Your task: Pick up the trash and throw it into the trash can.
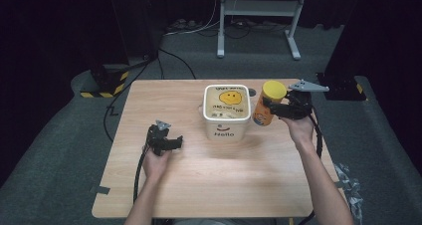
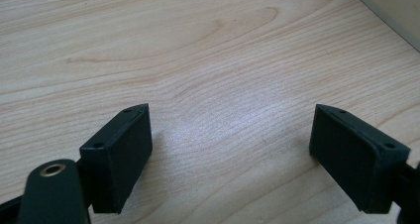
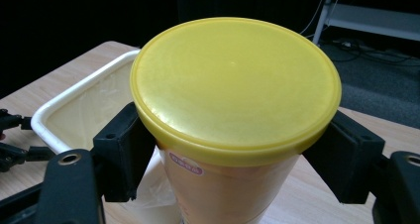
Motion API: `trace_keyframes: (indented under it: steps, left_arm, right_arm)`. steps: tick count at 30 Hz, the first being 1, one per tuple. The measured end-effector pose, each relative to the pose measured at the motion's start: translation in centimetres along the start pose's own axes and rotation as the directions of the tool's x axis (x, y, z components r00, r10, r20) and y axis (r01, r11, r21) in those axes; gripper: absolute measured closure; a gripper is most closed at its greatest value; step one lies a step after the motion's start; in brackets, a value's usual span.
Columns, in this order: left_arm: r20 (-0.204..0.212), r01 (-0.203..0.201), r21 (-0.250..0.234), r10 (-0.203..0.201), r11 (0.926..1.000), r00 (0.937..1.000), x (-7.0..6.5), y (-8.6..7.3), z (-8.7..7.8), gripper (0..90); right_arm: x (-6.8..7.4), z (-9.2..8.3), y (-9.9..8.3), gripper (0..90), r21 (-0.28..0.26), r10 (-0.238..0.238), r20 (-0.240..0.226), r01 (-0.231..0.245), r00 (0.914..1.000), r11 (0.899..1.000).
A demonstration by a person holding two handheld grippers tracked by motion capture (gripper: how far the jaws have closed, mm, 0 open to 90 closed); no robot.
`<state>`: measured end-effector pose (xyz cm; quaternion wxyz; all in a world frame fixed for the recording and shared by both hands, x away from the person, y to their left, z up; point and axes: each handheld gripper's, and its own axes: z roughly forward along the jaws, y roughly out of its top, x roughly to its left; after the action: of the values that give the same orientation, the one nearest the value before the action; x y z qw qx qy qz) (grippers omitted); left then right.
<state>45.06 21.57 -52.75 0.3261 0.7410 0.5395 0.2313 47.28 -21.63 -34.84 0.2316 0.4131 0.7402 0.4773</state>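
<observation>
Right hand-held gripper (image 3: 233, 159) clamps yellow-lidded canister (image 3: 233, 105) beside lined bin (image 1: 226, 110); left (image 2: 237, 154) gapes, holding nothing.

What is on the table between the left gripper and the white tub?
Nothing: in the high view, only bare wooden table lies between the left gripper and the white tub.

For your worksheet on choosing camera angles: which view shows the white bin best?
The high view: the whole bin stands mid-table, smiley print and "Hello" visible, beside the can in the right gripper. The right gripper view catches one rim corner; the left gripper view, maybe a pale edge.
</observation>
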Motion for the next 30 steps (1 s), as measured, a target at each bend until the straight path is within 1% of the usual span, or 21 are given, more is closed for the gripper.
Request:
trace_keyframes:
  steps: [4, 5, 13, 18, 21, 24, 30]
  left_arm:
    - [0.000, 0.000, 0.000, 0.000, 1.0000, 1.0000, 0.0, 0.0, 0.0, 17.1]
    - [0.000, 0.000, 0.000, 0.000, 1.0000, 1.0000, 0.0, 0.0, 0.0, 17.1]
    - [0.000, 0.000, 0.000, 0.000, 1.0000, 1.0000, 0.0, 0.0, 0.0, 17.1]
    - [0.000, 0.000, 0.000, 0.000, 1.0000, 1.0000, 0.0, 0.0, 0.0, 17.1]
    - [0.000, 0.000, 0.000, 0.000, 1.0000, 1.0000, 0.0, 0.0, 0.0, 17.1]
    - [0.000, 0.000, 0.000, 0.000, 1.0000, 1.0000, 0.0, 0.0, 0.0, 17.1]
    - [0.000, 0.000, 0.000, 0.000, 1.0000, 1.0000, 0.0, 0.0, 0.0, 17.1]
  right_arm:
    - [0.2, -0.2, 0.3, 24.0, -0.006, -0.004, -0.002, 0.004, 1.0000, 1.000]
    - [0.3, -0.4, 0.6, 24.1, -0.014, -0.010, -0.002, 0.010, 1.0000, 1.000]
    - [0.9, -0.9, 1.5, 24.0, -0.028, -0.019, -0.018, 0.019, 0.9996, 0.999]
    - [1.2, -0.9, 2.1, 24.1, -0.028, -0.031, -0.015, 0.030, 0.9994, 0.999]
    - [1.4, -1.0, 2.5, 24.1, -0.028, -0.046, -0.010, 0.046, 0.9989, 0.999]
    - [1.5, -1.2, 2.9, 24.1, -0.041, -0.048, -0.010, 0.048, 0.9988, 0.998]
    - [1.7, -1.6, 3.5, 24.1, -0.053, -0.053, -0.010, 0.053, 0.9985, 0.997]
